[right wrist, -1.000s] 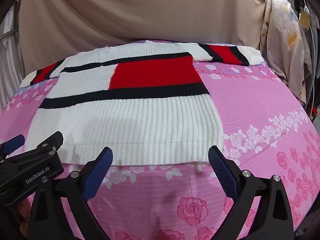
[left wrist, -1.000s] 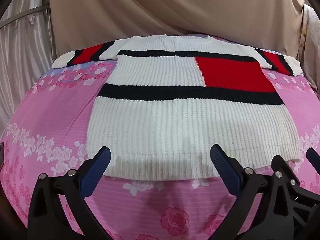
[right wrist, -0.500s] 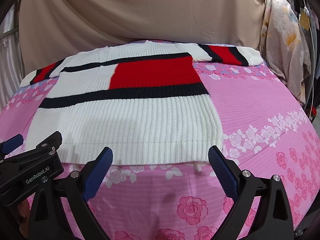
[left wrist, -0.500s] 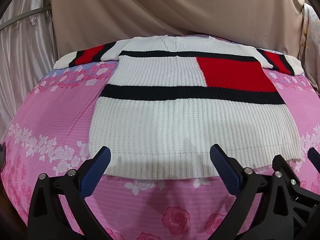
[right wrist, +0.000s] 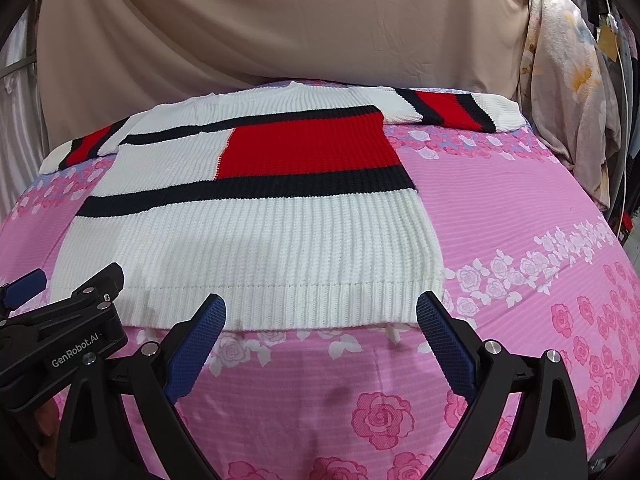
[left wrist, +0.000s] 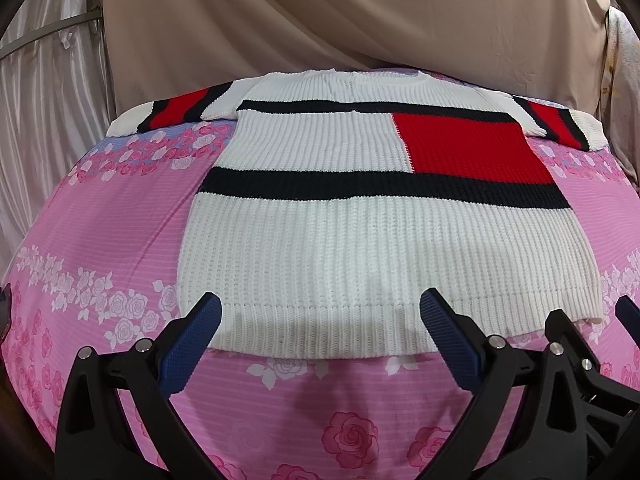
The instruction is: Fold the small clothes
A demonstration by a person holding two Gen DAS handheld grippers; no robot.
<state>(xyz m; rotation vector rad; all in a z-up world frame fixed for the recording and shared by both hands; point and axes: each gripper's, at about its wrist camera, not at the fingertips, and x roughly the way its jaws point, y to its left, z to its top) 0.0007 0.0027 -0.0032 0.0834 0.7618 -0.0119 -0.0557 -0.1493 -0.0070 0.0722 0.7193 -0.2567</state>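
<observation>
A white knit sweater (left wrist: 384,240) with black bands and a red block lies flat, unfolded, on a pink rose-print bedsheet (left wrist: 100,208). Sleeves are spread out to each side, neckline at the far end, ribbed hem (left wrist: 320,332) nearest the grippers.

The left gripper (left wrist: 320,320) hovers just short of the hem, fingers spread wide, holding nothing. Its blue-padded fingertips (left wrist: 200,320) bracket the left and middle part of the hem; the hem edge sits right between and slightly beyond the tips. Can't tell whether the pads touch the knit.

The right gripper (right wrist: 320,316) is also spread wide and holding nothing, its blue pads (right wrist: 436,320) straddling the right half of the hem; the sweater's right bottom corner (right wrist: 432,300) lies just beyond the right-hand finger. Seen from the right wrist, the left gripper's black body (right wrist: 68,320), marked GenRobot.AI, sits close beside the left-hand finger, over the sweater's left bottom corner.

The red block (right wrist: 304,148) lies ahead of the right gripper, well beyond the fingertips. A beige curtain (right wrist: 280,20) hangs behind the bed; floral fabric (right wrist: 568,100) hangs to the far right.
</observation>
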